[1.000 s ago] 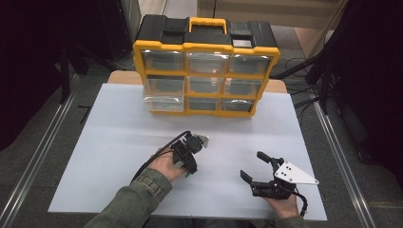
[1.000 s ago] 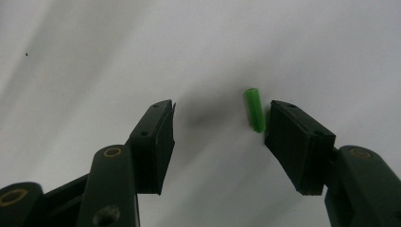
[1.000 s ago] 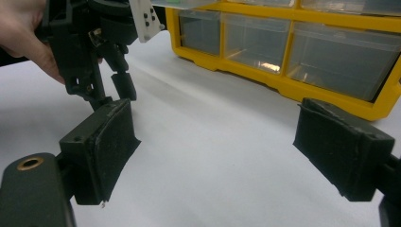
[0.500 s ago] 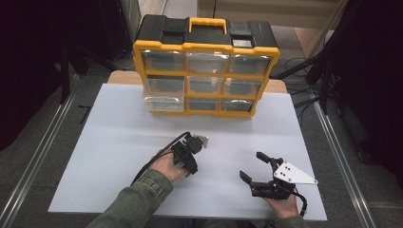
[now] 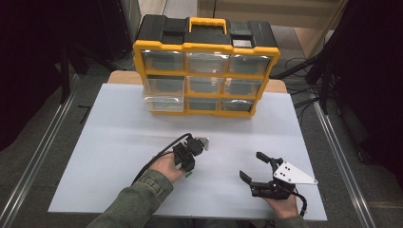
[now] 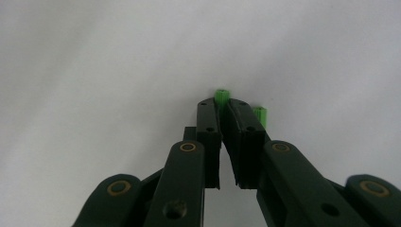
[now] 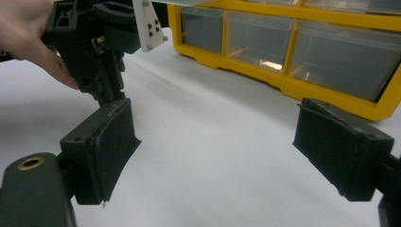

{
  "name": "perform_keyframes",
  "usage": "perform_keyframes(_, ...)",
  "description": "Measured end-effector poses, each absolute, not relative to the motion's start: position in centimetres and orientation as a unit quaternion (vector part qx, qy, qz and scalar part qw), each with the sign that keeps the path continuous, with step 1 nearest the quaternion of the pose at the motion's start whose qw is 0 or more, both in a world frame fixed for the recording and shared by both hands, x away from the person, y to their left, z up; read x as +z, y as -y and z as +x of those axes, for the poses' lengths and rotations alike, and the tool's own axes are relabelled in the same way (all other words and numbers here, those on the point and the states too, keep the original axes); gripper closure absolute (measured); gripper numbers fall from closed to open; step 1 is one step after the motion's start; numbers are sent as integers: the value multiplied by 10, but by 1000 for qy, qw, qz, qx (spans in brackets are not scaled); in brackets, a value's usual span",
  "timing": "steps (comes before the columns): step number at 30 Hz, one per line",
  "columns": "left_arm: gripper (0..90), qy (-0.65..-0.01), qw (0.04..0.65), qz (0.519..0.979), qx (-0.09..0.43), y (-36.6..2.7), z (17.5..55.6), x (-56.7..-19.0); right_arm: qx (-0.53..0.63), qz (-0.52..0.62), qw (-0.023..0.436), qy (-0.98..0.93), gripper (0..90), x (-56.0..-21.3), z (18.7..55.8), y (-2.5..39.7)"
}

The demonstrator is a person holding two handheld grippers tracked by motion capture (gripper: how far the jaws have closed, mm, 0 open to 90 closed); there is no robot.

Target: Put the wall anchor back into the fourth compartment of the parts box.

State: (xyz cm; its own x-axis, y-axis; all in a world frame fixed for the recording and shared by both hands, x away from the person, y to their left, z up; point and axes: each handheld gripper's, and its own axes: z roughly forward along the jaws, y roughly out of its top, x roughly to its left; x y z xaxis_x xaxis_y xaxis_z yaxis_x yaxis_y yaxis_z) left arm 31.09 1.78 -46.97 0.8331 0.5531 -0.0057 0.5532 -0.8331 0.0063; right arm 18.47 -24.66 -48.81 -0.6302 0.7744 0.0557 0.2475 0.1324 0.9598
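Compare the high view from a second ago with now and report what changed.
Nothing visibly moved. The left gripper stays pointed down at the white table, shut on a small green piece; the right gripper stays open, and the yellow drawer organizer is unchanged.

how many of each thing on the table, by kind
organizer: 1
grippers, left and right: 2
green pieces at the left jaws: 2
total: 5

Lab bench — white table [image 5: 119, 142], parts organizer [image 5: 206, 66]
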Motion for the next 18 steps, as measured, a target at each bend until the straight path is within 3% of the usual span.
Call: perform_keyframes(18, 842, -268, -8, 963, -17, -22, 311, -454, 554, 360, 239, -712, 139, -487, 184, 248)
